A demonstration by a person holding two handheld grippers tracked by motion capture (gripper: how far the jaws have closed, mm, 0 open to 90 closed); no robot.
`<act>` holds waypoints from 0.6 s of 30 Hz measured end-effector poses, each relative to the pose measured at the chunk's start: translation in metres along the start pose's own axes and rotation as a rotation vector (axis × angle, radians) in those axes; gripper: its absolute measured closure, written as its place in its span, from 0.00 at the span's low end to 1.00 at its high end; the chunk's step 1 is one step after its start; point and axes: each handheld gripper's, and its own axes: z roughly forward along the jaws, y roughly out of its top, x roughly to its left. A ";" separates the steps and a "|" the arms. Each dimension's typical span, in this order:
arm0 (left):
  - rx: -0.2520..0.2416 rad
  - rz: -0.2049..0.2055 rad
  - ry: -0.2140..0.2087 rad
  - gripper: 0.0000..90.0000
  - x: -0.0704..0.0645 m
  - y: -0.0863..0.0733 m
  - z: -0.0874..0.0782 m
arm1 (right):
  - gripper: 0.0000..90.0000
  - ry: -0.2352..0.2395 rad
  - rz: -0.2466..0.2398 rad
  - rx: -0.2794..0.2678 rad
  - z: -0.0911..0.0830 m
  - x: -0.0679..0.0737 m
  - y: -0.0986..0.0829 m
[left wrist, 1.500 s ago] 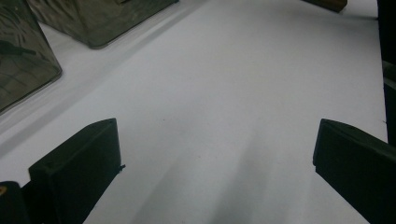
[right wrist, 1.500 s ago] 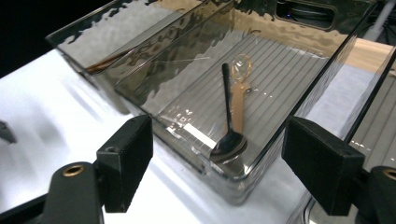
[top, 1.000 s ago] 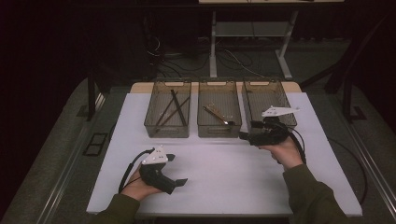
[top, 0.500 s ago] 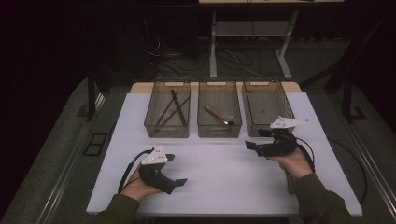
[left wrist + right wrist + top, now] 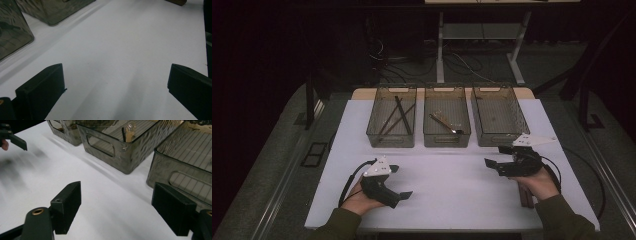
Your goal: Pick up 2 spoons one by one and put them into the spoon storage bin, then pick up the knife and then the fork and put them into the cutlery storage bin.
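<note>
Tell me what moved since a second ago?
The right gripper pulled back from the right bin toward the person, jaws open and empty. The left gripper stayed put, open, on the white table. The three bins and their utensils didn't move.

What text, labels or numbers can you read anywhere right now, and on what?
None can be read.
Left bin, middle bin, right bin: smoky plastic, no label showing.
Left gripper and right gripper: black jaws and grey plates, no marking visible.
White table: plain.
</note>
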 end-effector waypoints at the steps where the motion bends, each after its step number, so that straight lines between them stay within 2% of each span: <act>1: 0.000 0.000 0.000 0.00 0.000 0.000 0.000 | 0.26 0.000 -0.001 0.002 -0.001 0.000 -0.001; 11: -0.001 0.000 0.000 0.00 0.000 0.000 0.000 | 0.26 -0.004 0.004 0.008 -0.015 -0.002 -0.016; 18: -0.002 -0.003 0.003 0.00 0.000 0.000 -0.001 | 0.26 -0.048 0.015 0.012 -0.031 -0.013 -0.030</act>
